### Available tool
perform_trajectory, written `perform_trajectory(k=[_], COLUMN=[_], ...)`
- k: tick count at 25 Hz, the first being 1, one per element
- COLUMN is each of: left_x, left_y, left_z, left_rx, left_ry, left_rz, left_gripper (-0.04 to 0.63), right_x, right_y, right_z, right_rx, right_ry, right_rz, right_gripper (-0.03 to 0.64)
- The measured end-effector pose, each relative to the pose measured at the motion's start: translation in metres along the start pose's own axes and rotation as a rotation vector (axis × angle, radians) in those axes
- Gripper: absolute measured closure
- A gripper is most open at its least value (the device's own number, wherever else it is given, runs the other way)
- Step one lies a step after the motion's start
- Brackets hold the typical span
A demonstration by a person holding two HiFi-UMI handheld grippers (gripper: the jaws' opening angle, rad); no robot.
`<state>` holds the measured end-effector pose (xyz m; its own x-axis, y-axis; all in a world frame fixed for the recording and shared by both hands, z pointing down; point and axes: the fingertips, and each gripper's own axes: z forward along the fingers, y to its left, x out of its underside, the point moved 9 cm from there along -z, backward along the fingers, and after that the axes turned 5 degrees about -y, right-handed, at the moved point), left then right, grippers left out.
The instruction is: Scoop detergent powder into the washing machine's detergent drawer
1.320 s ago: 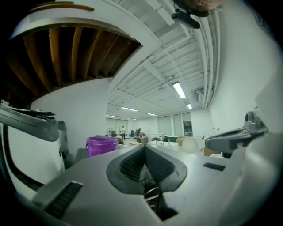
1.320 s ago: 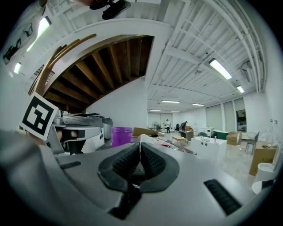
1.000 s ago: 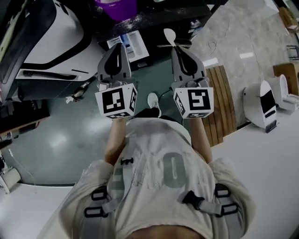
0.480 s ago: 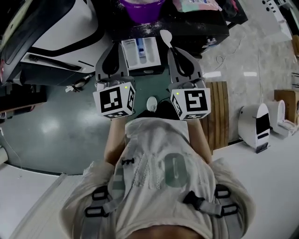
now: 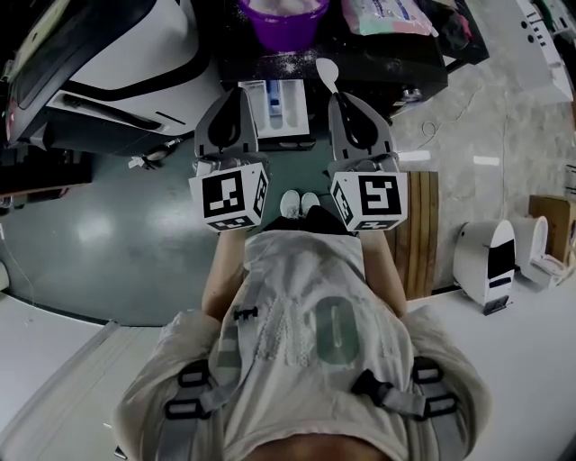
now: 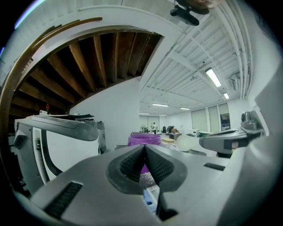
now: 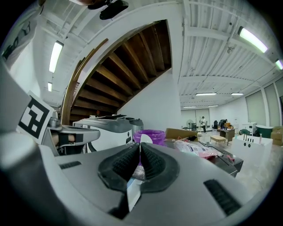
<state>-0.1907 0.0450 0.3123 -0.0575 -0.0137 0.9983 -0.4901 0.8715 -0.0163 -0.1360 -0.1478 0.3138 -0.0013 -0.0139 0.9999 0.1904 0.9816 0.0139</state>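
Both shoes (image 5: 290, 205) are showing side by side on the green floor now, where 1.0 s back only 1 was peeking out. The purple tub has also slid further into the top of the head view.

Working outward from the body, the 2 grippers are sitting level with each other. The left gripper (image 5: 241, 93) is pinching its pads together on nothing at all. The right gripper (image 5: 336, 97) is clamping the flat white handle of the 1 spoon (image 5: 326, 71). The spoon's bowl is poking out past the tips and over the dark top (image 5: 360, 63). I can't tell if there's anything in the bowl.

Just past the tips and between them, the 1 detergent drawer (image 5: 290, 112) is sticking out open. It's white with a blue section down the middle, but I can't make out whether any powder is lying in the compartments.

Behind that, white specks are dusting the dark top. Further back the 1 purple tub (image 5: 282, 31) is standing upright with pale powder (image 5: 281, 5) filling it. Beside it on the right, 1 pink and green packet (image 5: 385, 15) is lying flat.
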Motion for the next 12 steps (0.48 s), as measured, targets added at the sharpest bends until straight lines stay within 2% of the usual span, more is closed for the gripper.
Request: perform_trajectory(k=[12], left_x=[-0.002], left_y=[-0.019], left_z=[0.002], left_rx=[-0.084], left_ry=[0.007], left_rz=[0.001], left_gripper=[0.574], right_x=[0.005], right_y=[-0.026], right_z=[0.002], right_rx=[-0.06], right_ry=[0.01], right_rz=[0.01], right_gripper=[0.606])
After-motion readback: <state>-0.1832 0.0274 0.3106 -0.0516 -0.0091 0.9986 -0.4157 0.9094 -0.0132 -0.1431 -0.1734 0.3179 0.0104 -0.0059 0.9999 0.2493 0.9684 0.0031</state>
